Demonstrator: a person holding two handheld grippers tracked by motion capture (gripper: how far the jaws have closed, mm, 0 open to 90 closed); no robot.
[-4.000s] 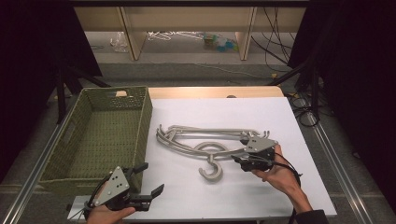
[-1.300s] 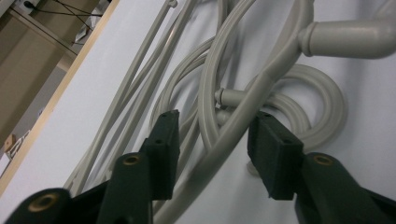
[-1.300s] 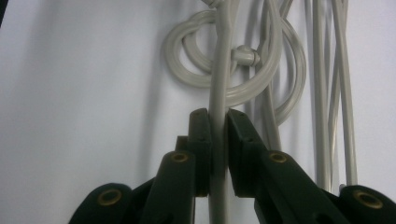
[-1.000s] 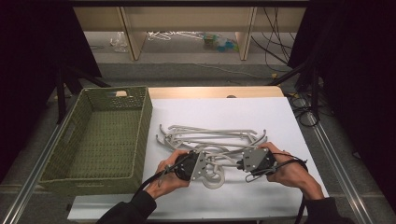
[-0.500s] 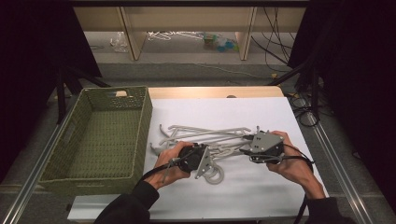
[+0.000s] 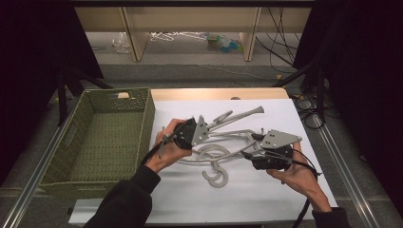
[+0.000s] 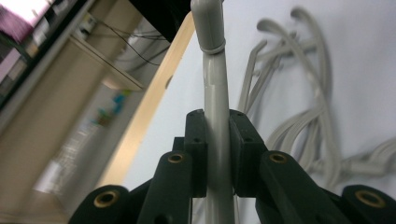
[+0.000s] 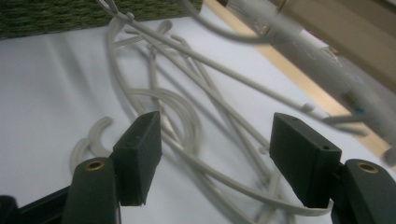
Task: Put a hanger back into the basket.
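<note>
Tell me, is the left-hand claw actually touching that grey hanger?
Touching. In the left gripper view, the left gripper has both black jaws pressed flat against the grey hanger bar, with no gap.

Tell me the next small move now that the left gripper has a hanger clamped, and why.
Probably lift the left gripper a little and carry its grey hanger toward the green basket. Its jaws are shut on the hanger's arm, one end is raised off the pile of hangers, and the right gripper is open, holding nothing.

Tool [image 7: 217, 154] clamped on grey hanger arm [image 7: 215, 93].
</note>
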